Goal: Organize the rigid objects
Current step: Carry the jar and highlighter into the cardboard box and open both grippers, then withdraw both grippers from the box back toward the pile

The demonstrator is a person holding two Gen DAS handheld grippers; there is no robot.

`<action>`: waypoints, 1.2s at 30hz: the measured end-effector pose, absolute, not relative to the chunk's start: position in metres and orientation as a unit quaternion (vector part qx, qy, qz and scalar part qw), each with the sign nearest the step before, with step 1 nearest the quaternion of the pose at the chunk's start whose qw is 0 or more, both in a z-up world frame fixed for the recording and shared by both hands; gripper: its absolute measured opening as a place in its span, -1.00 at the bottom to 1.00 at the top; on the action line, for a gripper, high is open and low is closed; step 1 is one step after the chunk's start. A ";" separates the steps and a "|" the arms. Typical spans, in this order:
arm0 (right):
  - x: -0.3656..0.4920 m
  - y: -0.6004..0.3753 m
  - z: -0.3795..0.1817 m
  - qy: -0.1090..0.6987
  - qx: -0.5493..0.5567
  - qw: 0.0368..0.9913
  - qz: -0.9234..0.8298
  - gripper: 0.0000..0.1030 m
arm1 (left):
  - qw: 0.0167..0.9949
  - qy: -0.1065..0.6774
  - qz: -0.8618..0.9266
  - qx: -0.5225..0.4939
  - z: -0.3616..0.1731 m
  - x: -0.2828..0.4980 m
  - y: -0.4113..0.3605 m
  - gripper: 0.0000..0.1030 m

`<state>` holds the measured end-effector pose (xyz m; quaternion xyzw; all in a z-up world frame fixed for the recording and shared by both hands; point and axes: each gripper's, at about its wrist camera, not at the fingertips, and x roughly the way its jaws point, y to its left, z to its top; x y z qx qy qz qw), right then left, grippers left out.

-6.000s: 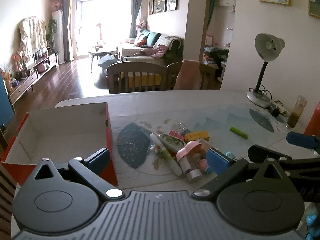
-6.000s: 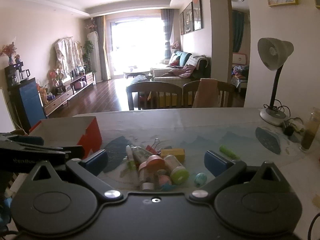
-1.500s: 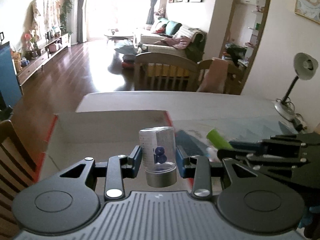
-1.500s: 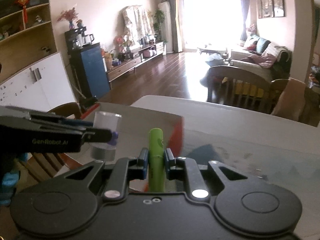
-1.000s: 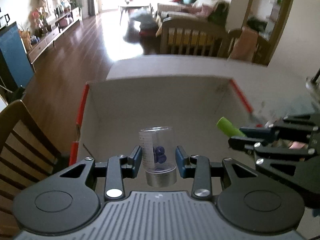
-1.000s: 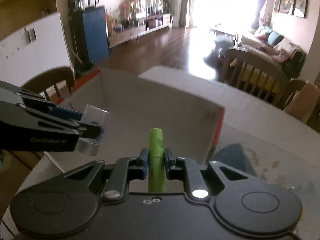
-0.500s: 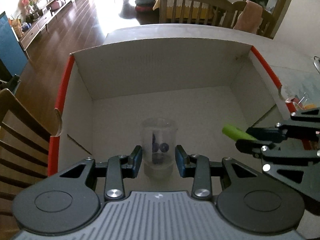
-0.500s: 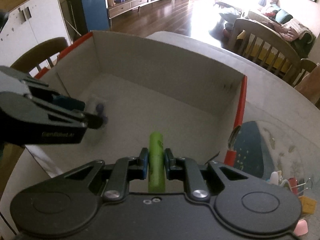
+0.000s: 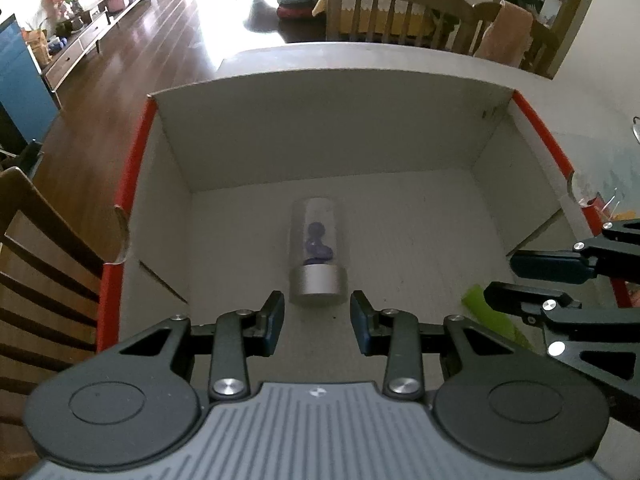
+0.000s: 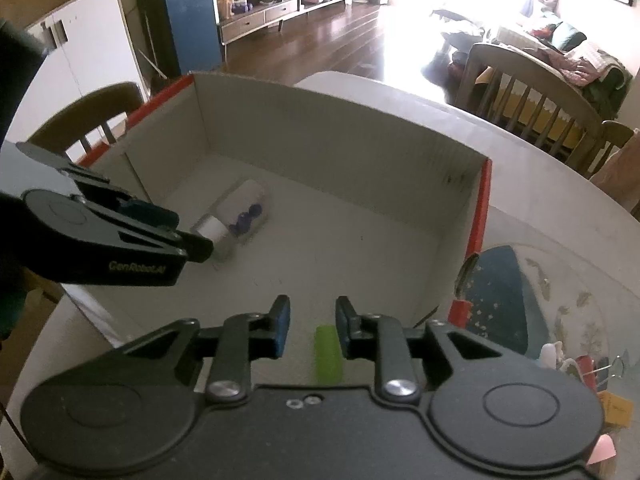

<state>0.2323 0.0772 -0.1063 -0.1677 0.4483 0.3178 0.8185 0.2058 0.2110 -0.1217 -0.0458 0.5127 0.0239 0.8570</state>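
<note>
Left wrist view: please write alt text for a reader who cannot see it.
A clear vial with a silver cap lies on the floor of a red-edged cardboard box, just beyond the open left gripper. At right, the right gripper is opening above a green marker.

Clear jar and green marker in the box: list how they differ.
The clear jar is see-through with a silver cap and blue bits inside; the green marker is solid green. The jar is fat, the marker slim. The jar lies mid-floor ahead of the left gripper; the marker lies between the opening jaws of the right gripper. Both are released inside the box.
</note>
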 end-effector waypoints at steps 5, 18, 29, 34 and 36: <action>0.231 0.069 -0.096 0.440 -0.154 0.824 0.322 -0.49 | 0.866 0.498 0.028 -0.041 -0.103 0.199 0.211 -0.32; 0.207 0.045 -0.056 0.404 -0.116 0.844 0.333 -0.36 | 0.890 0.455 0.023 -0.028 -0.060 0.176 0.190 -0.32; 0.183 0.020 -0.029 0.372 -0.087 0.861 0.336 -0.16 | 0.904 0.427 0.014 -0.029 -0.034 0.149 0.168 -0.31; 0.171 0.003 -0.020 0.356 -0.070 0.869 0.336 0.02 | 0.911 0.410 0.009 -0.029 -0.021 0.136 0.154 -0.16; 0.167 -0.005 -0.017 0.348 -0.065 0.873 0.336 0.05 | 0.913 0.406 0.007 -0.028 -0.017 0.131 0.150 -0.14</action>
